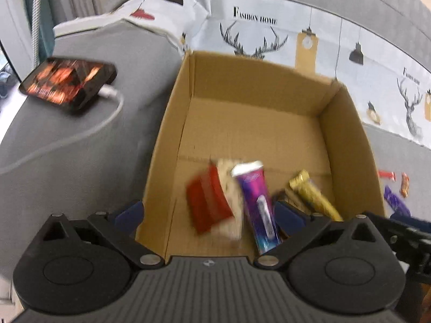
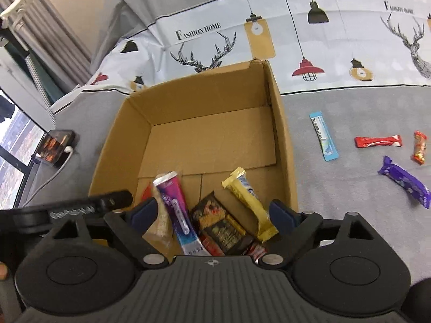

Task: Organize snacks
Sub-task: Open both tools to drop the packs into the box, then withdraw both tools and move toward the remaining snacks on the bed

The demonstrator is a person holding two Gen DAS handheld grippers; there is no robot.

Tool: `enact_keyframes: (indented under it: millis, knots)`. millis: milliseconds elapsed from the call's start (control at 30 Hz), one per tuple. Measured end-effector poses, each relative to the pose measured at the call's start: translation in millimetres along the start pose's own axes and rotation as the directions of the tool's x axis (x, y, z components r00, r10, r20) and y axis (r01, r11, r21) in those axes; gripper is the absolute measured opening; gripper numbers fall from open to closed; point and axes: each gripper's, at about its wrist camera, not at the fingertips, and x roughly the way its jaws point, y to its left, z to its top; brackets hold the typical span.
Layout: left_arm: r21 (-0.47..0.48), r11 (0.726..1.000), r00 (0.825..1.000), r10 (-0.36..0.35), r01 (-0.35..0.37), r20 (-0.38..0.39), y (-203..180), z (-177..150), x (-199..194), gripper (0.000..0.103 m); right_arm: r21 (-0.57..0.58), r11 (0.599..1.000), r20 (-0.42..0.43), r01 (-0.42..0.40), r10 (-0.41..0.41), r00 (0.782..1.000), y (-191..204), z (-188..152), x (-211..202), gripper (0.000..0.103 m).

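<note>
In the left wrist view, the left gripper (image 1: pixel 208 215) hangs spread wide over the cardboard box (image 1: pixel 172 123), gripping nothing; a blurred red packet (image 1: pixel 208 204) and purple tube (image 1: pixel 258 204) lie inside. In the right wrist view, the right gripper (image 2: pixel 214 215) gapes empty above the yellow bar (image 2: pixel 250 202); a purple snack (image 2: pixel 404 183) lies outside on the grey cover (image 2: pixel 336 188).

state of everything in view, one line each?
Box: open, near end holds snacks.
Purple tube: in box, capped.
Yellow bar: in box, lying flat.
Red pack: in box, blurred.
Blue stick: outside box.
Purple bar: outside box.
Phone: screen lit, cable plugged in.
Left gripper: open, empty.
Right gripper: open, empty.
</note>
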Motion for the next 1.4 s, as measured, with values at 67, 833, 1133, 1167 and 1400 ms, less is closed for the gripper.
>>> enact_keyframes:
  millis: [67,833,1133,1167,1400]
  knots:
    - [0.0,1.0,1.0,0.003,-0.003,-0.017,-0.9,-12.2,-8.9,0.103,-0.041,0.999,0.013,0.012,-0.011,1.0,6.1,-10.4,-13.7,0.096]
    - [0.025,0.997,0.993,0.071,-0.073,0.09,-13.4,-117.1,-125.3,0.103,-0.237,0.966,0.259,0.106,-0.043,0.965,42.1,-109.8,-137.8,0.102]
    - [0.04,0.996,0.991,0.07,-0.075,0.116,-24.0,-132.8,-143.3,0.103,-0.293,0.95,0.319,0.111,-0.012,0.948,42.8,-128.3,-164.3,0.102]
    - [0.041,0.996,0.99,0.07,-0.076,0.119,-25.0,-133.7,-144.9,0.103,-0.293,0.95,0.323,0.11,-0.01,0.946,42.1,-129.2,-166.3,0.102]
    - [0.048,0.995,0.988,0.075,-0.082,0.134,-28.2,-136.6,-153.2,0.103,-0.288,0.952,0.339,0.103,0.001,0.941,39.9,-132.8,-172.5,0.102]
